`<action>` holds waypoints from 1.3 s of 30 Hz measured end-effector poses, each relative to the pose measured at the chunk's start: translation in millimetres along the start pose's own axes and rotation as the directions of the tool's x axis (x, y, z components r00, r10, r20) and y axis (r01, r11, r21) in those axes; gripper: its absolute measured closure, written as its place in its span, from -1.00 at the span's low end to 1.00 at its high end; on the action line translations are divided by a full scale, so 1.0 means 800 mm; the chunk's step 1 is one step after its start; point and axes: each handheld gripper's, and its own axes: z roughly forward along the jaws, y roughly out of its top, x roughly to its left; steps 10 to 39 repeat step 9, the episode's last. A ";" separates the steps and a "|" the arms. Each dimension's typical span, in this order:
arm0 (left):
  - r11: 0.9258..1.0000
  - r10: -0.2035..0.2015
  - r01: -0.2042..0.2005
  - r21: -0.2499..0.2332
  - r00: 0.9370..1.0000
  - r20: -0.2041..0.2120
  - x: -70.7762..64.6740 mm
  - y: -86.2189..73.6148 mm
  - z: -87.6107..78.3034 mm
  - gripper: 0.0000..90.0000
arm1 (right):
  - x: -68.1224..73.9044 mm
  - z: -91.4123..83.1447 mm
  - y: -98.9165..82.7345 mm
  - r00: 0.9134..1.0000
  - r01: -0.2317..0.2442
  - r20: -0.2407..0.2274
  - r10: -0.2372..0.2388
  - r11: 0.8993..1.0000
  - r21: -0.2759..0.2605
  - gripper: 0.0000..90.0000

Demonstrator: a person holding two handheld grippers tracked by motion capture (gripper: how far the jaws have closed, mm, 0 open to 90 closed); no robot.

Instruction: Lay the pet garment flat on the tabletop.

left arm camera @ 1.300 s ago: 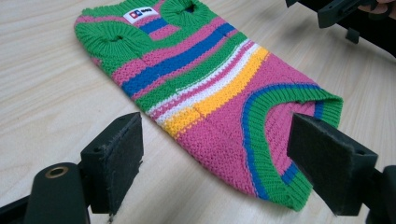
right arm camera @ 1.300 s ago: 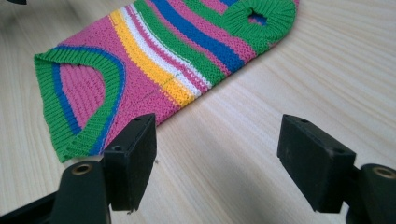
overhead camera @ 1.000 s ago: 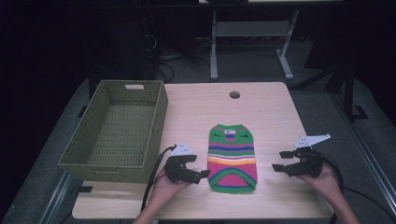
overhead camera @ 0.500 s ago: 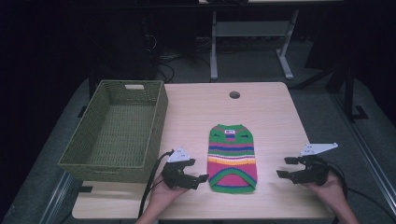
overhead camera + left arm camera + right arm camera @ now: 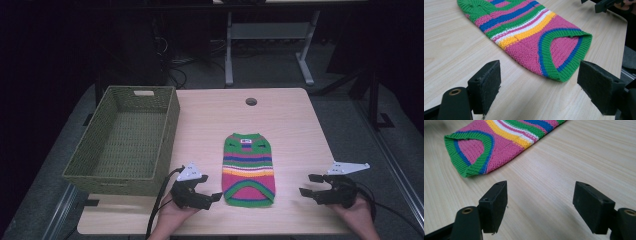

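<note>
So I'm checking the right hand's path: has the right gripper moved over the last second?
Yes. The right gripper has drawn back toward the table's near edge, away from the sweater.

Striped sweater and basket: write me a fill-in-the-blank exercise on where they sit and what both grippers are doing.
1. The striped sweater lies flat on the ____.
2. The green wicker basket contains ____.
3. The jaws of the left gripper and the right gripper are both ____.
4. The sweater lies between the two ____.

Missing words: table; nothing; open; grippers
</note>
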 end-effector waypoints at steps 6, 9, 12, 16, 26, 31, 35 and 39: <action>0.998 -0.045 0.046 -0.031 0.999 0.014 0.005 -0.009 -0.003 -0.59 | 0.015 -0.006 -0.012 0.999 -0.018 0.041 0.019 0.999 -0.030 -0.40; 0.998 -0.044 0.044 -0.035 0.999 0.010 0.004 -0.009 -0.003 -0.59 | 0.018 -0.008 -0.016 0.999 -0.015 0.048 0.017 0.999 -0.044 -0.40; 0.998 -0.044 0.044 -0.035 0.999 0.010 0.004 -0.009 -0.003 -0.59 | 0.018 -0.008 -0.016 0.999 -0.015 0.048 0.017 0.999 -0.044 -0.40; 0.998 -0.044 0.044 -0.035 0.999 0.010 0.004 -0.009 -0.003 -0.59 | 0.018 -0.008 -0.016 0.999 -0.015 0.048 0.017 0.999 -0.044 -0.40; 0.998 -0.044 0.044 -0.035 0.999 0.010 0.004 -0.009 -0.003 -0.59 | 0.018 -0.008 -0.016 0.999 -0.015 0.048 0.017 0.999 -0.044 -0.40; 0.998 -0.044 0.044 -0.035 0.999 0.010 0.004 -0.009 -0.003 -0.59 | 0.018 -0.008 -0.016 0.999 -0.015 0.048 0.017 0.999 -0.044 -0.40; 0.998 -0.044 0.044 -0.035 0.999 0.010 0.004 -0.009 -0.003 -0.59 | 0.018 -0.008 -0.016 0.999 -0.015 0.048 0.017 0.999 -0.044 -0.40; 0.998 -0.044 0.044 -0.035 0.999 0.010 0.004 -0.009 -0.003 -0.59 | 0.018 -0.008 -0.016 0.999 -0.015 0.048 0.017 0.999 -0.044 -0.40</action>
